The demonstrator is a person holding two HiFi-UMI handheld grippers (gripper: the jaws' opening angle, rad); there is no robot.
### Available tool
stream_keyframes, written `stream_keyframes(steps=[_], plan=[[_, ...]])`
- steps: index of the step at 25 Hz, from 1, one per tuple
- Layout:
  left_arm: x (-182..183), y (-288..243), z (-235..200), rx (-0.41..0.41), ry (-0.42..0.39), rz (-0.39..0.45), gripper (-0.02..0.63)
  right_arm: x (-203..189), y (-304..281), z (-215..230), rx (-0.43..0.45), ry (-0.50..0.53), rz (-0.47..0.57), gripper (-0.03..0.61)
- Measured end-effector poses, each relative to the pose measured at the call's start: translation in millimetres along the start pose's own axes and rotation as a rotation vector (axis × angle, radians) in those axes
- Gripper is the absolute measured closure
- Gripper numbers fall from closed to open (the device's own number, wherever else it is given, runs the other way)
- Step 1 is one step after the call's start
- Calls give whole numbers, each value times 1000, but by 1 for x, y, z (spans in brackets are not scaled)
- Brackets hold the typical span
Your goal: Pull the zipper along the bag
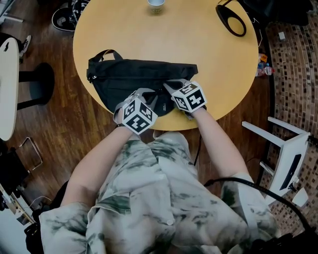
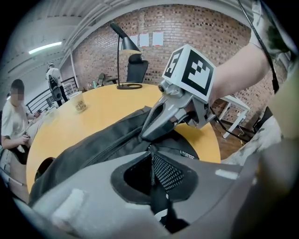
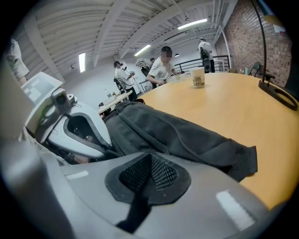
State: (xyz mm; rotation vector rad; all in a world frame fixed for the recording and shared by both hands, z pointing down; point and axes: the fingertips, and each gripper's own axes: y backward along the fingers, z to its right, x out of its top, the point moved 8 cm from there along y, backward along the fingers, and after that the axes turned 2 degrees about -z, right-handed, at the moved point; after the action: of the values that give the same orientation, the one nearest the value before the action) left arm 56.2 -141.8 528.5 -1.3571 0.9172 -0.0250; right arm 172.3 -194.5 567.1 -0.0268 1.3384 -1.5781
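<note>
A black zip bag [image 1: 134, 79] lies on the round yellow table [image 1: 208, 49], close to its near edge. My left gripper [image 1: 147, 94] is at the bag's near side. In the left gripper view its jaws [image 2: 152, 161] are nearly together, pinching a thin zipper pull with a black tab hanging below. My right gripper [image 1: 170, 87] is just to the right of it, shut [image 3: 149, 170] on a fold of the bag's black fabric [image 3: 177, 135]. The two grippers almost touch. The right gripper's tip [image 2: 147, 133] rests on the bag [image 2: 93, 149], and the left gripper [image 3: 77, 133] shows beside it.
A paper cup [image 1: 156, 6] and a black ring-shaped lamp base [image 1: 231, 20] stand at the table's far side. To the right, on the floor, is a white chair [image 1: 285, 149]. Another white tabletop [image 1: 7, 84] is at the left. People [image 3: 161, 65] stand and sit in the background.
</note>
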Motion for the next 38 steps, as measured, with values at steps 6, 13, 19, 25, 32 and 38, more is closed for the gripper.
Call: stream_keyframes(steps=[6,13,19,25,32,38], plan=[[-10,0,-5,-15,14,-8,589,-1,-1,-2,-16,5,-7,572],[-24,6,-16,-21,34,-16,591,-2,-1,-1,-43,25,-5,572],[-38,18,-27,-11,46,-8,591,-3,0,-1,-53,23,-6,572],[-47,27,-33,-27,62,14,591,-4,1,-1,-64,19,-12,572],[-66,42,-51,-31,84,21,591,-3,1,0,-76,1,-22,572],[-88,56,-69,-34,103,34,591,-5,2,0,-93,-21,-24,572]])
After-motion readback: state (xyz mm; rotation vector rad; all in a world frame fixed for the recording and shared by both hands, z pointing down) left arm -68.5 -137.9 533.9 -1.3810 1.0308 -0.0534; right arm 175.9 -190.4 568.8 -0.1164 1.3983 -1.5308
